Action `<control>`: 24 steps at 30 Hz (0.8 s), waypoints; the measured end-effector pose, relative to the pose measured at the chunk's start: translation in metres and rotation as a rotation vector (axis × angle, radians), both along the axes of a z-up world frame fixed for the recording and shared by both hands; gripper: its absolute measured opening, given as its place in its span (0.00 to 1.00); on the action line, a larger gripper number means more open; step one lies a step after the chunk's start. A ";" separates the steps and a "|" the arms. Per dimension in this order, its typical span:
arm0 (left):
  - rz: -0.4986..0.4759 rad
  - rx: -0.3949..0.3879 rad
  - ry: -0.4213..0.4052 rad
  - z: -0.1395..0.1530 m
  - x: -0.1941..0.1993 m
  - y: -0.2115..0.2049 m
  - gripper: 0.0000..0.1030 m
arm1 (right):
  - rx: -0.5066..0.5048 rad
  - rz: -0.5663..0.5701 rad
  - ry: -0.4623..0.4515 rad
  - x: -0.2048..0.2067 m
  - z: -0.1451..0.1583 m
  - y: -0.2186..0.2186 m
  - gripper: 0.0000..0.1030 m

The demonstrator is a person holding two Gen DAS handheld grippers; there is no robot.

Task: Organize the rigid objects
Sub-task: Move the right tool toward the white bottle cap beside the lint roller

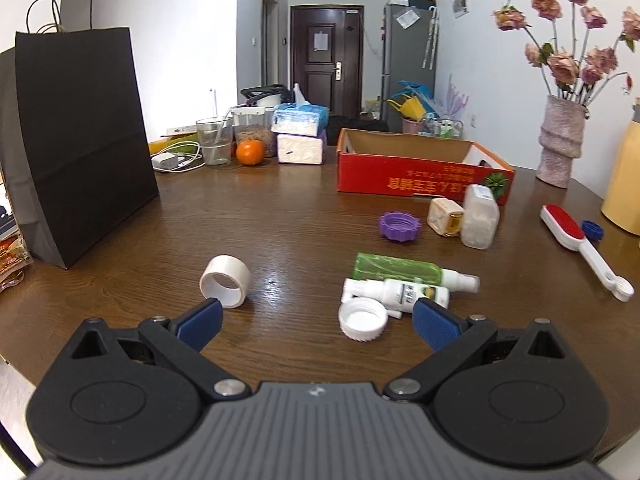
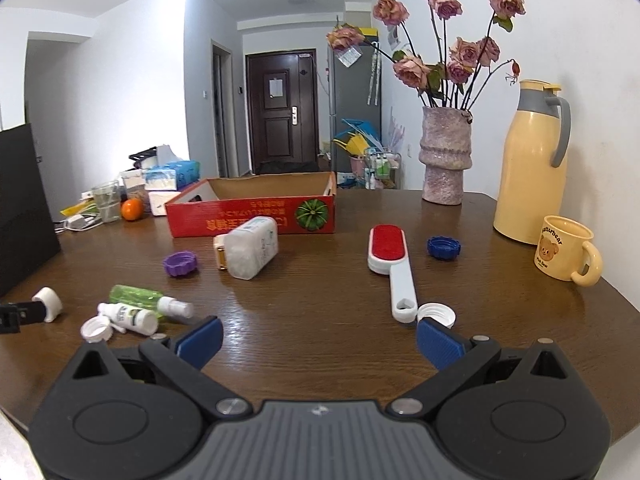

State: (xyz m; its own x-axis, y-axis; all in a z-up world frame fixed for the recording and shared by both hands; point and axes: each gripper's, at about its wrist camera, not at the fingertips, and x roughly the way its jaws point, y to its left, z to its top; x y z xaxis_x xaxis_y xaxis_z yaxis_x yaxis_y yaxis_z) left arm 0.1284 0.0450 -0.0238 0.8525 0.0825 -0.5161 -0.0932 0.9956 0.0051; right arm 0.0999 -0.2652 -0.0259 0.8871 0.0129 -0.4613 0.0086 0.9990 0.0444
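Loose items lie on the brown table before a red cardboard box (image 1: 420,178) (image 2: 256,220). My left gripper (image 1: 318,320) is open and empty, low over the table. A white tape roll (image 1: 225,286) sits just beyond its left finger. A white cap (image 1: 363,319), a small white bottle (image 1: 400,294) and a green spray bottle (image 1: 412,274) lie by its right finger. My right gripper (image 2: 320,340) is open and empty too. A red lint brush (image 2: 394,268) and another white cap (image 2: 436,314) lie just ahead of its right finger.
A purple cap (image 2: 180,264), a clear container (image 2: 254,252) and a blue cap (image 2: 444,247) lie mid-table. A black paper bag (image 1: 80,140) stands at the left. A vase (image 2: 444,156), thermos (image 2: 532,168) and mug (image 2: 564,248) stand at the right.
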 end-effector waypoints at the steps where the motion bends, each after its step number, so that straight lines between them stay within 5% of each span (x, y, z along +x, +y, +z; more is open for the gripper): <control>1: 0.006 0.000 0.003 -0.001 0.004 0.002 1.00 | -0.003 -0.008 0.001 0.004 -0.001 -0.001 1.00; 18: 0.099 0.004 0.057 -0.022 0.071 0.036 1.00 | -0.041 -0.089 0.067 0.090 -0.026 -0.033 1.00; 24: 0.055 -0.014 0.076 -0.031 0.077 0.036 1.00 | -0.050 -0.120 0.100 0.105 -0.038 -0.048 1.00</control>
